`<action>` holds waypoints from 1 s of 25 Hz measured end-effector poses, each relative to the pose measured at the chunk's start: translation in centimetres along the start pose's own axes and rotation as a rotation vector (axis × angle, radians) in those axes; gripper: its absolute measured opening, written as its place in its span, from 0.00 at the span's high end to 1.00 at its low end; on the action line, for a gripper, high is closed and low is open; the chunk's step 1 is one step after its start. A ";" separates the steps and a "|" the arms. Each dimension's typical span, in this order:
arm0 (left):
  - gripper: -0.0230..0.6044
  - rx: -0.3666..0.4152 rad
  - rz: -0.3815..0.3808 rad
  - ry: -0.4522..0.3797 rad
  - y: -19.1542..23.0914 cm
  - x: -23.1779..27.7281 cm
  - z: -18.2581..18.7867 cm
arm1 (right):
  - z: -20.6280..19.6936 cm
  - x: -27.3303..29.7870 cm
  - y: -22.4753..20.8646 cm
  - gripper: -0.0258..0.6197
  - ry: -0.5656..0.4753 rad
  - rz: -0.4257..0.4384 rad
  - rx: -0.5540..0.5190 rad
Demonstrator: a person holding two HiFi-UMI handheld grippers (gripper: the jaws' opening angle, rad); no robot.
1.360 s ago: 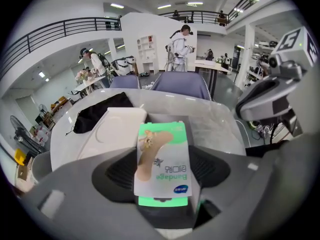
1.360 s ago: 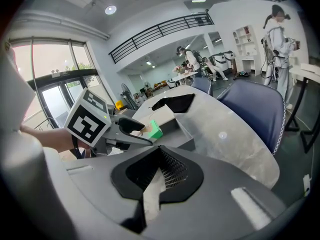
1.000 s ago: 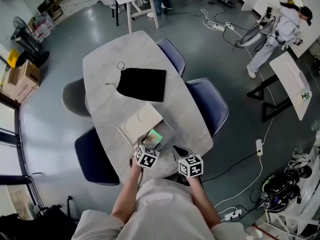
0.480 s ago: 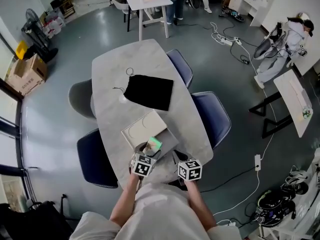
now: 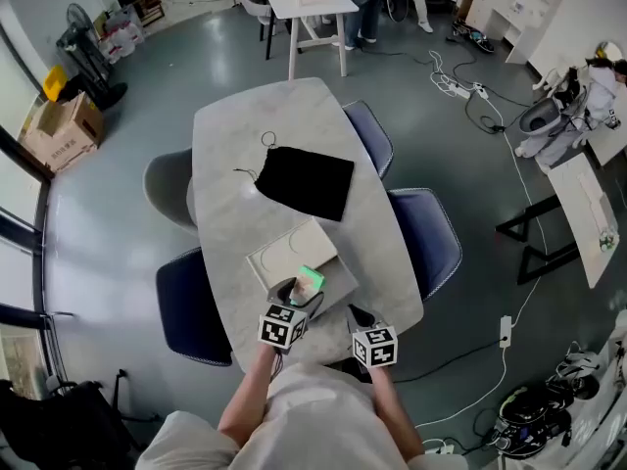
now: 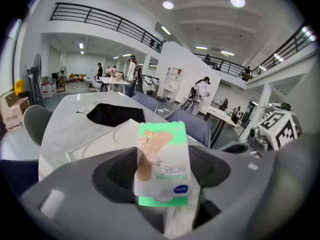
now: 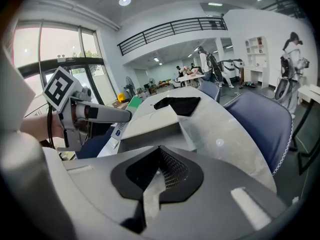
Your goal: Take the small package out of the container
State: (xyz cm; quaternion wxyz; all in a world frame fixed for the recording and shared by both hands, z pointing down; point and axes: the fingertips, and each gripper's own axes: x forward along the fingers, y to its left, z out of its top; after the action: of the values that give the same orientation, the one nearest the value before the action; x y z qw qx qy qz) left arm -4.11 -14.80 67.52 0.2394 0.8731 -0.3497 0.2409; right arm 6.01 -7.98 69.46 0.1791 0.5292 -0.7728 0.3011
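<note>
**Left gripper holds the bandage packet above the open box**

Seen from the head camera, a person stands at the near end of a long pale grey marbled bench (image 5: pixel 235 164). The left gripper (image 5: pixel 297 297) has its fingers closed narrowly on a small green and white bandage packet (image 6: pixel 162 164), pinching it near its middle so that it stands upright. The packet sits just over the near edge of a shallow grey box (image 5: pixel 338 274), whose cream lid (image 5: pixel 286 248) lies beside it. A black drawstring pouch (image 5: pixel 302 181) lies farther up the bench, well apart.

The right gripper (image 7: pixel 155 176) hovers just beside the box with its fingers together and nothing between them.

The packet looks light and slippery, so the lift probably goes best with a steady pinch and a straight rise until the packet clears the box wall. Then it can travel sideways to bare bench. The right gripper could steady the box if it starts to drag.
</note>
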 end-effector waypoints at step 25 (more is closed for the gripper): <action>0.37 -0.033 0.006 -0.059 2.1 -1.5 0.8 | 1.4 2.3 2.0 0.96 0.026 0.041 -0.024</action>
State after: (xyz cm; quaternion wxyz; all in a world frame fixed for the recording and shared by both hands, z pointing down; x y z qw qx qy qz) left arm -6.44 -15.89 66.54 0.2426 0.8748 -0.3631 0.2099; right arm 3.38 -10.07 69.23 0.1891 0.5071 -0.7847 0.3022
